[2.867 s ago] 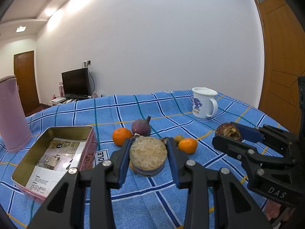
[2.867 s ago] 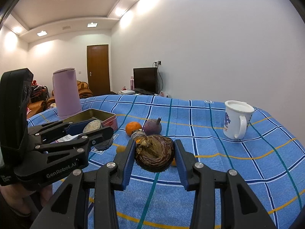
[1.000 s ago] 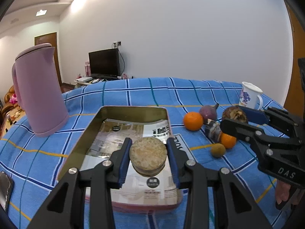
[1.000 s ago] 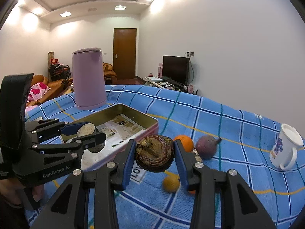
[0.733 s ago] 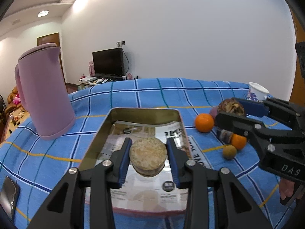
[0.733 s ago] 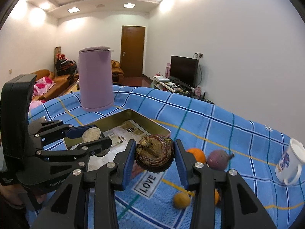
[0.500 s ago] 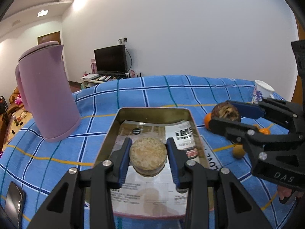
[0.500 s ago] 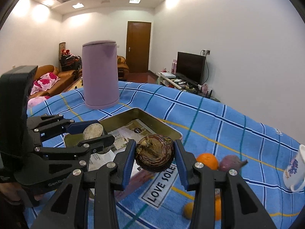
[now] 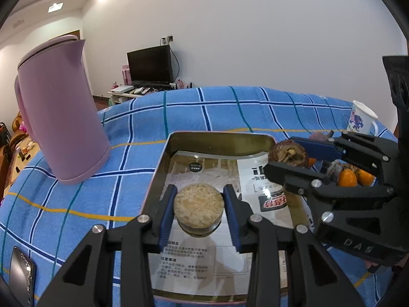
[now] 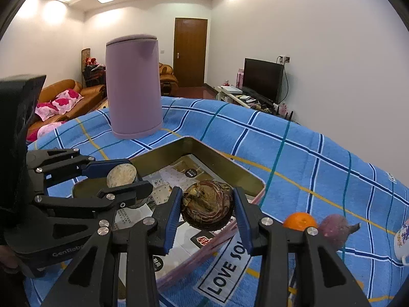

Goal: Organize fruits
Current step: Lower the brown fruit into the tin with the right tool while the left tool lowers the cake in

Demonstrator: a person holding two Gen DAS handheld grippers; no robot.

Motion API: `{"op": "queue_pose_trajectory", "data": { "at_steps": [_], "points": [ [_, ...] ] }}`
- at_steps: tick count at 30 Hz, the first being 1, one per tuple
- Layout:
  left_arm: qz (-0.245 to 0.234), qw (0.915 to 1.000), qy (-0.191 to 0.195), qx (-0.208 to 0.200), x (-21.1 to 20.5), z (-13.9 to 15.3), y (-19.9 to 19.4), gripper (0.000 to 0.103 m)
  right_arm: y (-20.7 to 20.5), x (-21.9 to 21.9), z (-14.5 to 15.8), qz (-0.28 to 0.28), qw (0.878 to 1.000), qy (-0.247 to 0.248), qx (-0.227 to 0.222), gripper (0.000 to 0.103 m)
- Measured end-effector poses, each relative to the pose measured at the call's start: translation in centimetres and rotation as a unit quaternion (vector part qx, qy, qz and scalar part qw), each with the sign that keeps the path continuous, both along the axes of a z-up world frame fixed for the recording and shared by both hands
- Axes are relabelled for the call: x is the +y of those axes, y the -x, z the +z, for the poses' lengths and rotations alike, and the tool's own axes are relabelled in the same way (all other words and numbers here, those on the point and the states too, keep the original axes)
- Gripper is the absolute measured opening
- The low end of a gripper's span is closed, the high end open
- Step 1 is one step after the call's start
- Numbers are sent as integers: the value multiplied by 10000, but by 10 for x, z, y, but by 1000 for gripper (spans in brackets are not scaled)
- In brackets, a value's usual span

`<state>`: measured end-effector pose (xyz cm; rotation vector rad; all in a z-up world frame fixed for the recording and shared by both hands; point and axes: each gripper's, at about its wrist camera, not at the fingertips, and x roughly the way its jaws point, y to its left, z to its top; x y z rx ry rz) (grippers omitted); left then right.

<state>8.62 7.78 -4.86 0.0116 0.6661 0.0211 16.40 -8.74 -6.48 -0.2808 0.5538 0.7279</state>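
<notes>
Blue checked cloth [image 9: 230,107] covers the worktop, with a pink kettle [image 9: 58,110] far left. Over the open tin [image 9: 219,140], the left gripper [image 9: 199,211] has its jaws clamped on a pale cut fruit [image 9: 198,204]; the right gripper [image 10: 207,211] clamps a dark brown fruit [image 10: 207,208]. An orange [image 10: 299,220] lies right.
</notes>
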Motion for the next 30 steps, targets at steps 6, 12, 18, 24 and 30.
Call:
{"op": "queue_pose_trajectory", "data": {
  "at_steps": [6,12,18,24,30],
  "points": [
    [11,9999,-2,118,4,-4,-7,38,-4,7,-6,36,10000,70,58,42],
    [3,9997,-4,235,5,-10,-13,38,-7,9,-10,38,9998,139,101,43],
    [17,9994,-36,332,4,-16,-17,38,-9,10,-13,50,9998,143,156,43],
    [56,9992,-3,385,6,-18,-19,39,-9,11,-16,92,9997,128,201,43],
    [200,9994,-19,286,10,-16,-15,43,-6,11,-16,103,9998,120,104,48]
  ]
}}
